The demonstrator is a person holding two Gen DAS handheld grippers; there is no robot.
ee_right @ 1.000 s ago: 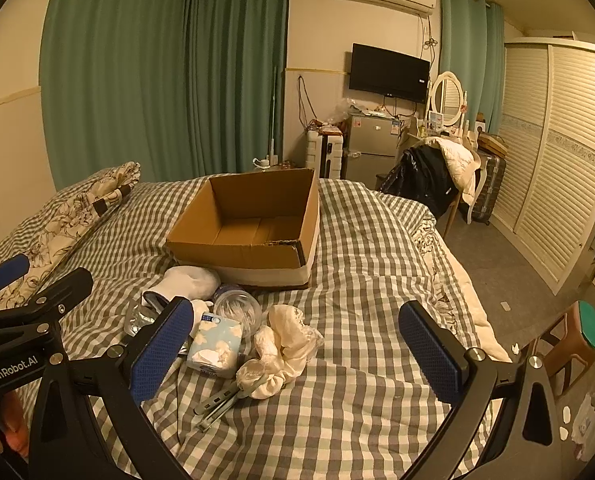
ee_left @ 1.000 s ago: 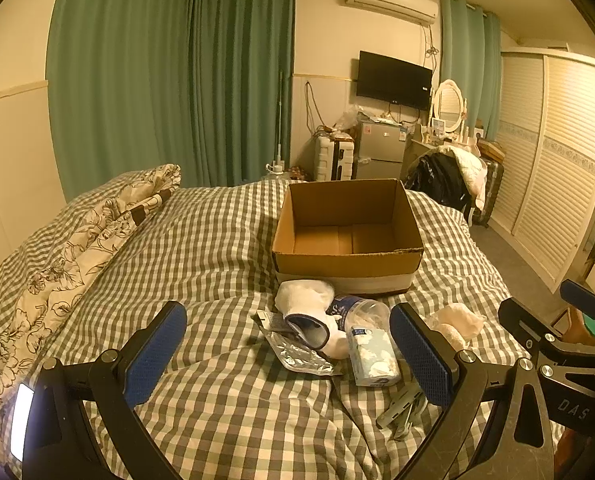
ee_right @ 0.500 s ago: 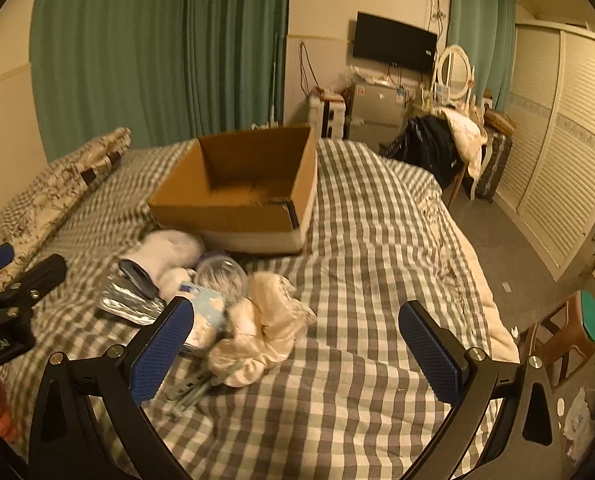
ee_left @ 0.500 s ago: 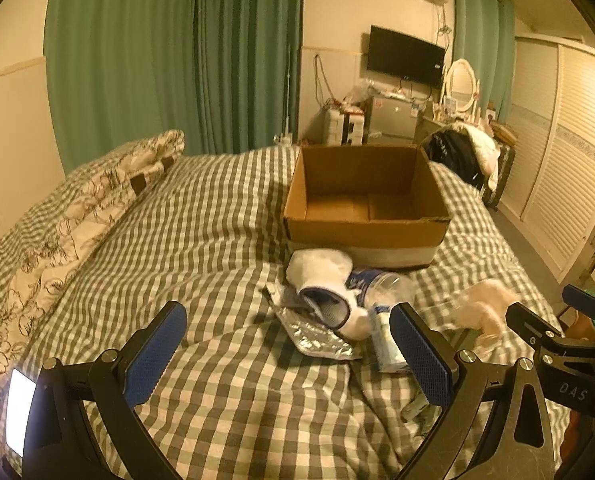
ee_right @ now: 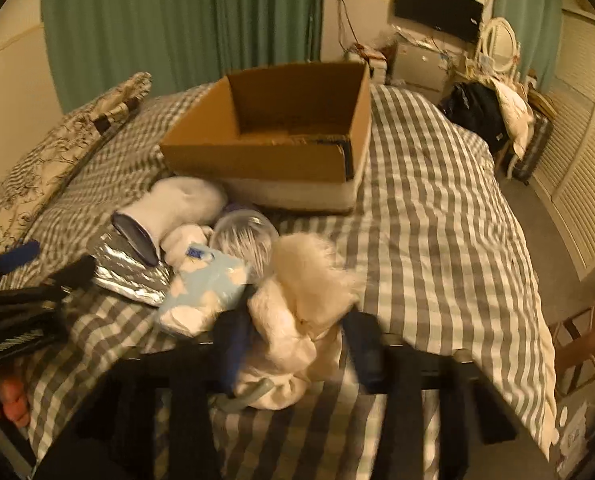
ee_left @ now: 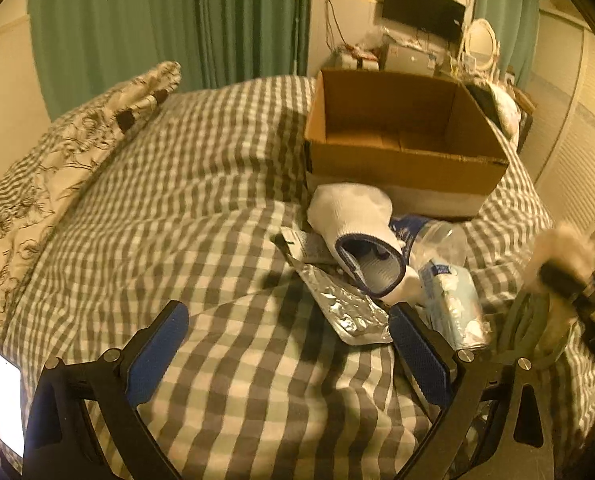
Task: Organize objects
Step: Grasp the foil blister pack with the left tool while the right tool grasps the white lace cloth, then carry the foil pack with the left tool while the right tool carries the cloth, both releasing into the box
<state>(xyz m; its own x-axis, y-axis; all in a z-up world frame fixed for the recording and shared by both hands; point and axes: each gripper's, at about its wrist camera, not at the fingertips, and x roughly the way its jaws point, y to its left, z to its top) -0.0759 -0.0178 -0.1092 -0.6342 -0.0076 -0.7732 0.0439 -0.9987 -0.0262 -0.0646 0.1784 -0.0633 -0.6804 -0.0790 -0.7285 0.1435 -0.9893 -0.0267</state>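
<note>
The right tongs (ee_right: 297, 344) clamp one cream cloth (ee_right: 297, 300) at lower centre; the left tongs (ee_left: 285, 356) gape wide. One cardboard box (ee_left: 401, 136) sits upper right, with one sock (ee_left: 357, 224) below it.

No legible text, brand, number or sign. The blue label on the tissue pack (ee_right: 201, 276) and the printing on the left hand-held gripper (ee_right: 17, 336) body are blurred and cannot be read.

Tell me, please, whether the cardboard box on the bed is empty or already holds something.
Empty, as far as visible: the cardboard box stands open-topped, and both views show only its bare brown floor; the near corner stays hidden behind its front wall.
</note>
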